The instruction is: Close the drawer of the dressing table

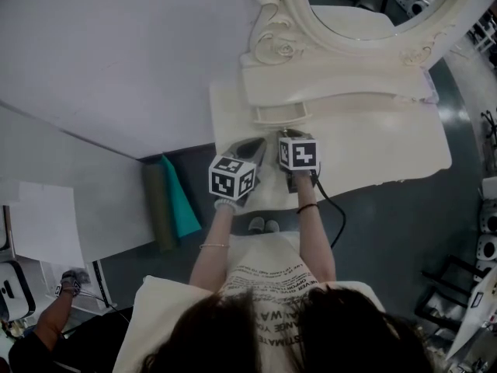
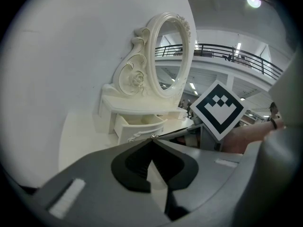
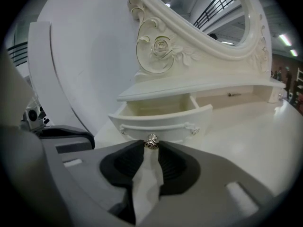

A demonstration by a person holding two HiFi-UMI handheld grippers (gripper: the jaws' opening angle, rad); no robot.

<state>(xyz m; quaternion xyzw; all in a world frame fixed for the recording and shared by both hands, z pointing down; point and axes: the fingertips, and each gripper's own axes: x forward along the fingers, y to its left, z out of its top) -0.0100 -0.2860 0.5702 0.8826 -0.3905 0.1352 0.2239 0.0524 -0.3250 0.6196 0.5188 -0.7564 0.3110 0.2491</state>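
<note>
Shirt print (image 1: 268, 286) half-legible; drawer knob (image 3: 151, 141) in right tool (image 3: 151, 144)

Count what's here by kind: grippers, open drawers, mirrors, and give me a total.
Grippers: 2, left gripper and right gripper
Open drawers: 1, the drawer, its knob between the right jaws
Mirrors: 1, the mirror
Total: 4

I read only the print on the shirt (image 1: 268, 286). It is upside down in my head view and partly under hair. Scraps show: "STIMATE", "ANGE YOU", "OVER NEVER". The rest is too small. The cubes (image 1: 231, 177) carry square code markers.
</note>
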